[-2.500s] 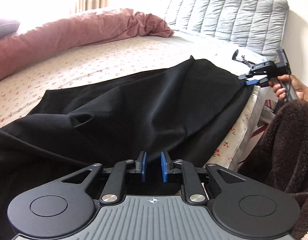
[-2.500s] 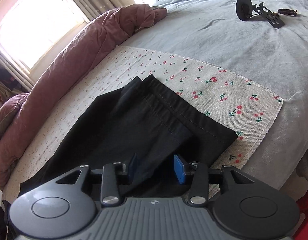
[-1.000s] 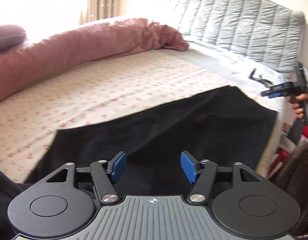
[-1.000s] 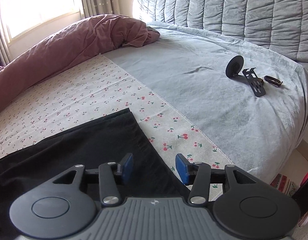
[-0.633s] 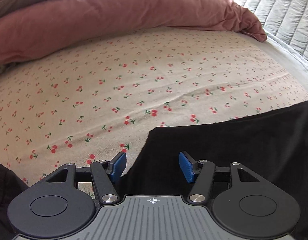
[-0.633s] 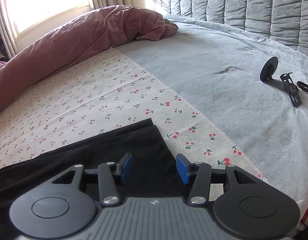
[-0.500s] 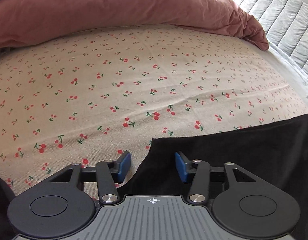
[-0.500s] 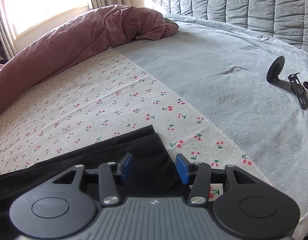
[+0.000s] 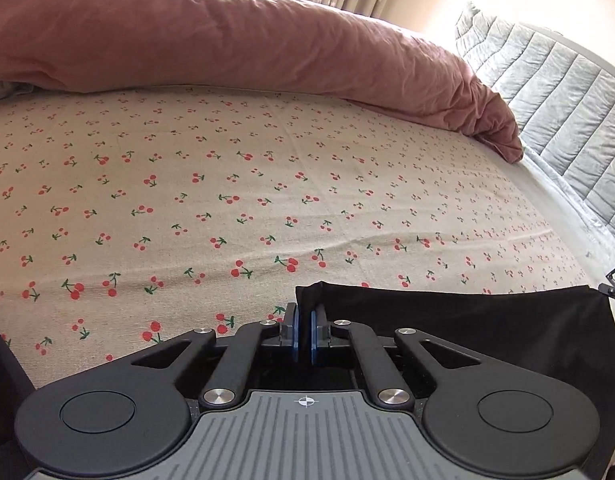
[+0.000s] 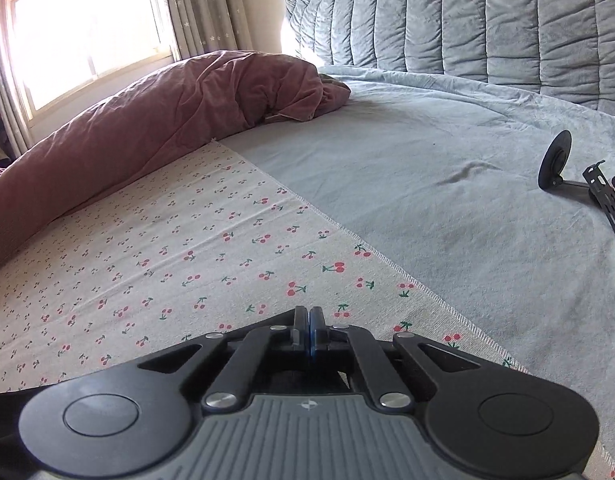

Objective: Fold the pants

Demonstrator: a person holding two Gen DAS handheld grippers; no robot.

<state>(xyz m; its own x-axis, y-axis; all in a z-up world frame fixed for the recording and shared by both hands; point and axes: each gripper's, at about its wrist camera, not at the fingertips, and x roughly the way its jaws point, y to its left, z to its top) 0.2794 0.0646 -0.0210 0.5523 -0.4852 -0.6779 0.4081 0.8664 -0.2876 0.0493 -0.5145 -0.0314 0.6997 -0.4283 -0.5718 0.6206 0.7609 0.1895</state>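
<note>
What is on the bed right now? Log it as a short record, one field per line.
garment: black pants lying flat on the cherry-print sheet
left gripper: jaws just closed, pinching a raised corner of the pants
right gripper: jaws just closed; whether cloth is between the pads cannot be told
bedding: pink duvet bunched along the far side; grey blanket beside the sheet
stray item: black stand on the grey blanket
backdrop: grey quilted headboard
</note>
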